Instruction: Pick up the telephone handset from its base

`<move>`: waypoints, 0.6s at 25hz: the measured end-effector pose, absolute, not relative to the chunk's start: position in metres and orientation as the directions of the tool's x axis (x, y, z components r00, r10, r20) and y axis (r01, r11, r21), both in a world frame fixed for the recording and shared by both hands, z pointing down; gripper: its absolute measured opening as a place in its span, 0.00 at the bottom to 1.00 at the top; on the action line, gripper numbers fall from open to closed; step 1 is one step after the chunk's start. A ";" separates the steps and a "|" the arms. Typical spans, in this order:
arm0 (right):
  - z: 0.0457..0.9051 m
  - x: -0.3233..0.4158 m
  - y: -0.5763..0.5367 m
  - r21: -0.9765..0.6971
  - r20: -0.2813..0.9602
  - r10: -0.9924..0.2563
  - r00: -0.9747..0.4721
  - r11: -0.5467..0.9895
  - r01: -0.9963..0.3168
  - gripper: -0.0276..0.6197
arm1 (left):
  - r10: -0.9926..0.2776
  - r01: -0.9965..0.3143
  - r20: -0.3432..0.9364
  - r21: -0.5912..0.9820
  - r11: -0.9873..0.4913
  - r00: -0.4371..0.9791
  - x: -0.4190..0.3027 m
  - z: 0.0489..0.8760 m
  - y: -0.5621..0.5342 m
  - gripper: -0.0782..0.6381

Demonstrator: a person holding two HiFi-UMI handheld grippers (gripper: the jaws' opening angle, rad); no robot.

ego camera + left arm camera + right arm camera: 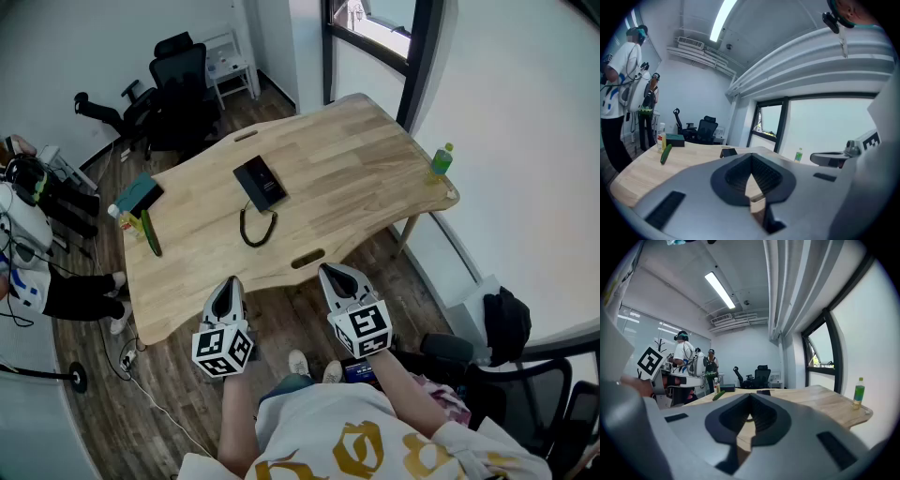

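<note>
Left gripper (pixel 228 284) and right gripper (pixel 335 272), lower centre, are closed and empty, short of the table (pixel 375 150). The telephone (pixel 260 181) lies undisturbed at centre frame, its cord (pixel 257 230) looping below. Risk: closed jaws would shove the set, and a lift may drag it by the cord.

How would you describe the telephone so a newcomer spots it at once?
Find the wooden table, then its middle. The telephone is the flat black slab there; it alone trails a dark cord looping toward the near edge.
</note>
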State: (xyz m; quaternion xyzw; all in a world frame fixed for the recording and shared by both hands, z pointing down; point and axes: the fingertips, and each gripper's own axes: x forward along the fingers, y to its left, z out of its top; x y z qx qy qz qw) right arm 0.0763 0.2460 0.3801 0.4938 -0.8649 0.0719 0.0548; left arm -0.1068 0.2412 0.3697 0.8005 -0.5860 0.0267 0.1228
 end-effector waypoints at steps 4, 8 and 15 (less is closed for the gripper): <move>0.380 0.081 0.253 -0.075 0.165 -0.847 -0.505 0.500 -0.863 0.05 | -0.930 -0.943 0.182 0.159 -0.292 0.318 -0.099 0.367 0.247 0.12; 0.381 0.088 0.254 -0.078 0.164 -0.852 -0.498 0.492 -0.867 0.05 | -0.928 -0.944 0.187 0.139 -0.299 0.322 -0.091 0.367 0.249 0.12; 0.379 0.097 0.250 -0.109 0.143 -0.858 -0.494 0.482 -0.869 0.05 | -0.920 -0.935 0.194 0.178 -0.308 0.340 -0.082 0.371 0.249 0.12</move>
